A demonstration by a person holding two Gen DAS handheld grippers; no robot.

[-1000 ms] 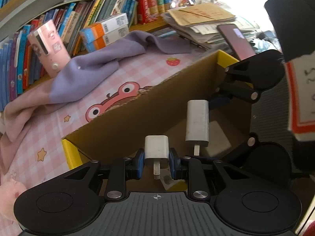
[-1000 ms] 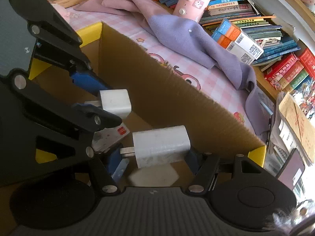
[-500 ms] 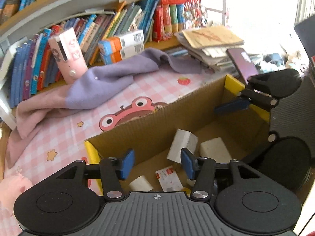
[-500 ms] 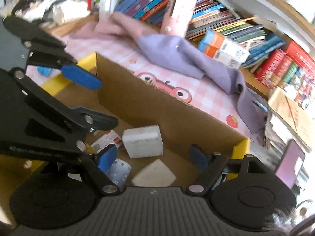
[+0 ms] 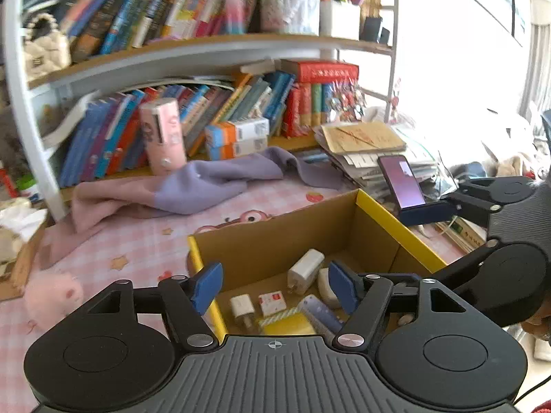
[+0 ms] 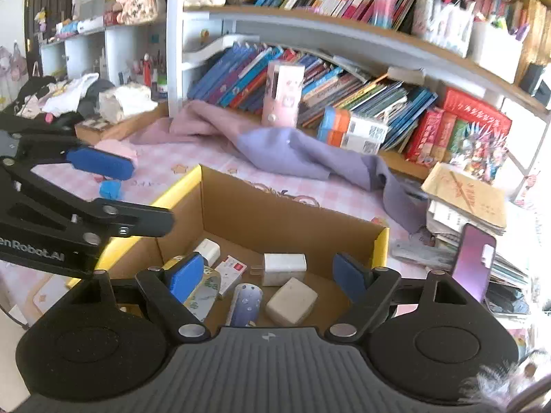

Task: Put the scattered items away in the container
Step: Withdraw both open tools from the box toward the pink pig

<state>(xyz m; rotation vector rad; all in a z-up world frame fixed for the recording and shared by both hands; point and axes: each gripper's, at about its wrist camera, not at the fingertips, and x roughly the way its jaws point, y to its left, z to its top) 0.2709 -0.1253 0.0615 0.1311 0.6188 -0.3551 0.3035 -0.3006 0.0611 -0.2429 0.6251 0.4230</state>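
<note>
A cardboard box (image 5: 275,237) with yellow rims stands on the pink checked table. Inside lie a small white charger (image 5: 242,306), a larger white charger (image 5: 306,270), a white block (image 6: 291,301), a purple patterned case (image 6: 246,303), a red-and-white packet (image 6: 230,272) and a yellow sponge (image 5: 289,323). My left gripper (image 5: 273,285) hovers above the box's near end; its jaws are opening with nothing between them. My right gripper (image 6: 266,275) is open above the box (image 6: 275,220), empty too. A finger (image 6: 100,163) of the left gripper shows at the right wrist view's left.
A pink-and-purple cloth (image 5: 193,186) lies behind the box, below shelves of books. A pink device (image 5: 162,136) stands against them. A phone (image 5: 401,180) leans on a paper stack at right. A pink plush (image 5: 51,292) and a small blue item (image 6: 110,189) lie left of the box.
Both grippers let go of their white chargers, which now lie in the box. Both jaws opened, and both grippers rose and drew back from the box.
</note>
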